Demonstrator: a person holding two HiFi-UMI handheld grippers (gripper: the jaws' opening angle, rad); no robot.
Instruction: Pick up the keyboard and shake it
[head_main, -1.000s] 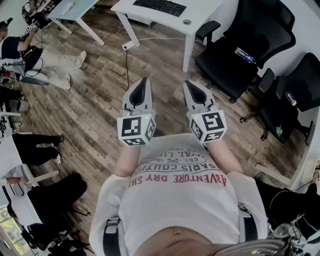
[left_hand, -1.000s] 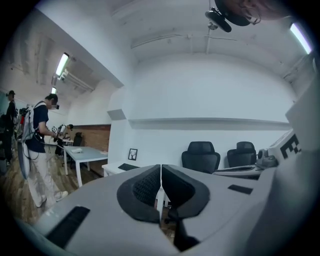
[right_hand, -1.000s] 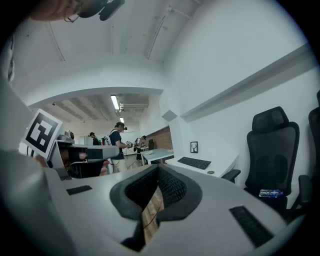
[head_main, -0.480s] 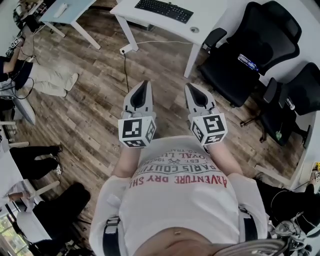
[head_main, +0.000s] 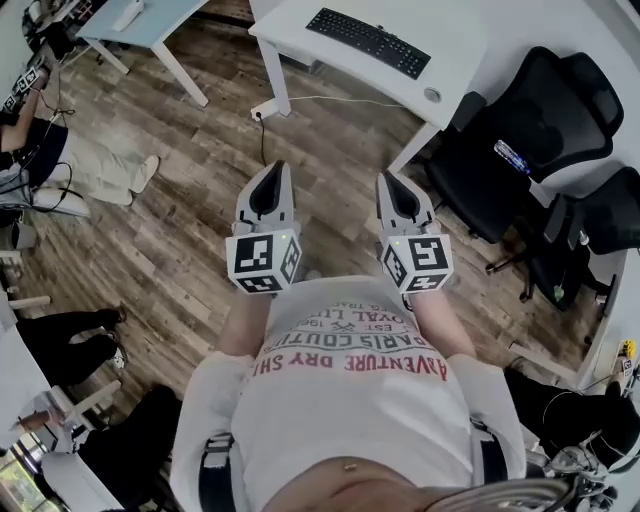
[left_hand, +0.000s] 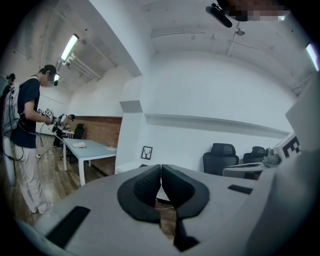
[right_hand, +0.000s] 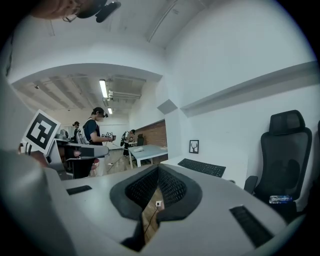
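A black keyboard (head_main: 368, 42) lies on a white desk (head_main: 455, 40) at the top of the head view, well ahead of both grippers. The same keyboard (right_hand: 202, 167) shows in the right gripper view, beyond the jaws and to their right. My left gripper (head_main: 272, 174) and right gripper (head_main: 392, 183) are held side by side above the wooden floor, in front of the person's chest. Both are shut with nothing between their jaws. In the left gripper view the shut left gripper (left_hand: 160, 168) faces a white wall and the keyboard is not seen.
Black office chairs (head_main: 525, 120) stand right of the desk, one with a bottle (head_main: 512, 157) on its seat. A socket block and cable (head_main: 265, 108) lie on the floor by the desk leg. A light blue table (head_main: 150, 20) and other people (head_main: 40, 130) are at the left.
The desk and keyboard have shifted right and lower in the head view, so they look closer. Both grippers stayed shut and kept their side-by-side pose.
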